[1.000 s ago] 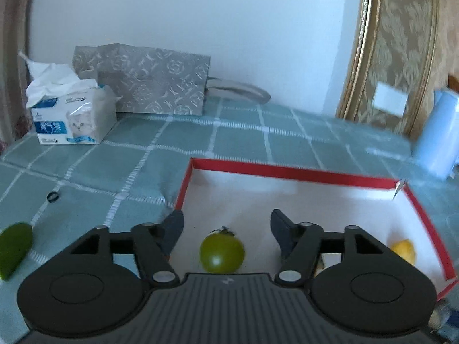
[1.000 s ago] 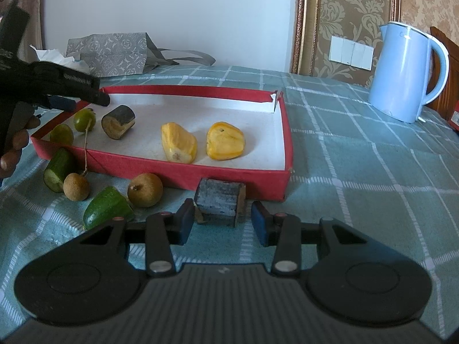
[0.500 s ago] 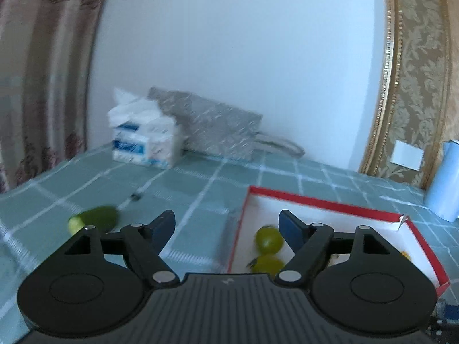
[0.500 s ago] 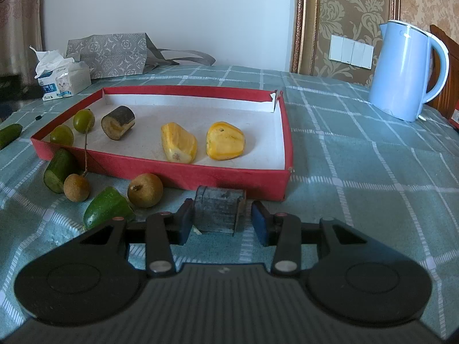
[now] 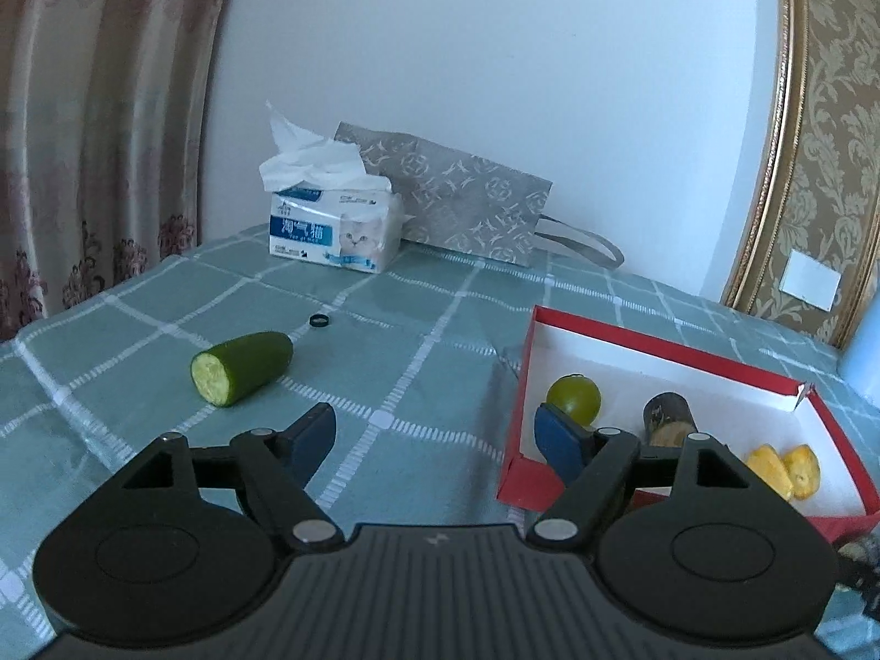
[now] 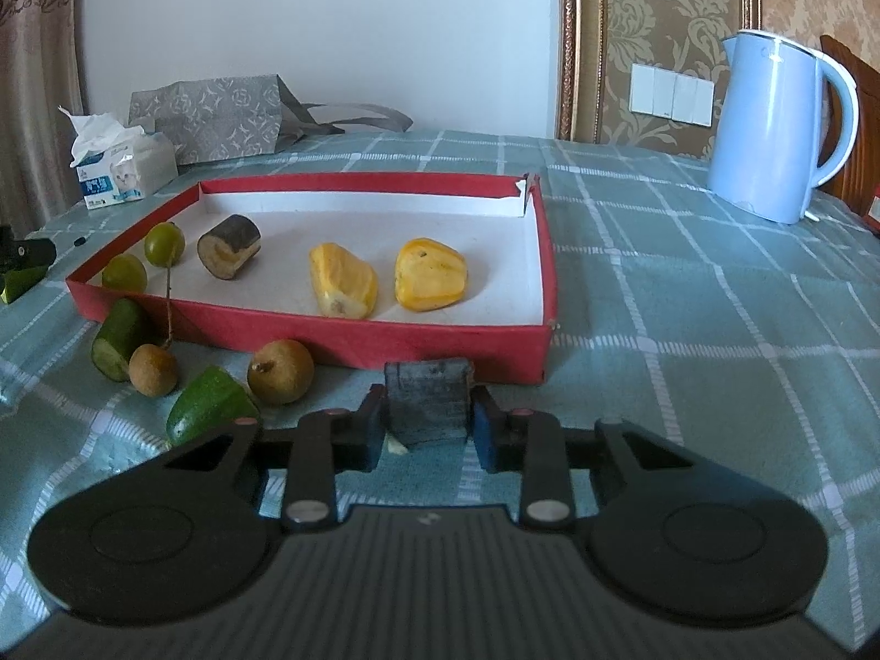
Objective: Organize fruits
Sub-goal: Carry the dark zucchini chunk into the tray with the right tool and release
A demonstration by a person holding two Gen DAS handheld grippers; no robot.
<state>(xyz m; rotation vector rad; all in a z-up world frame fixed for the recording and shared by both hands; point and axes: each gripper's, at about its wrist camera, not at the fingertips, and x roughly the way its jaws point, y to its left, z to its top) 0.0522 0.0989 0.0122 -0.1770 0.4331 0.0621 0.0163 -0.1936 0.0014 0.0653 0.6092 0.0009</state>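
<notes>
Indoors: green checked tablecloth (image 6: 687,297), white wall (image 5: 495,82), patterned curtain (image 5: 99,137).

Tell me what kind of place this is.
Most likely a dining or living room in a home. A table with a checked green tablecloth carries an electric kettle and a pack of tissues, and a curtain and patterned wallpaper line the walls.

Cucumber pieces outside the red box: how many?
3. One leans against the red box at its near left corner, one lies nearer the camera beside the brown fruits, one lies alone far left on the cloth. More could be hidden behind the gripper bodies.
</notes>
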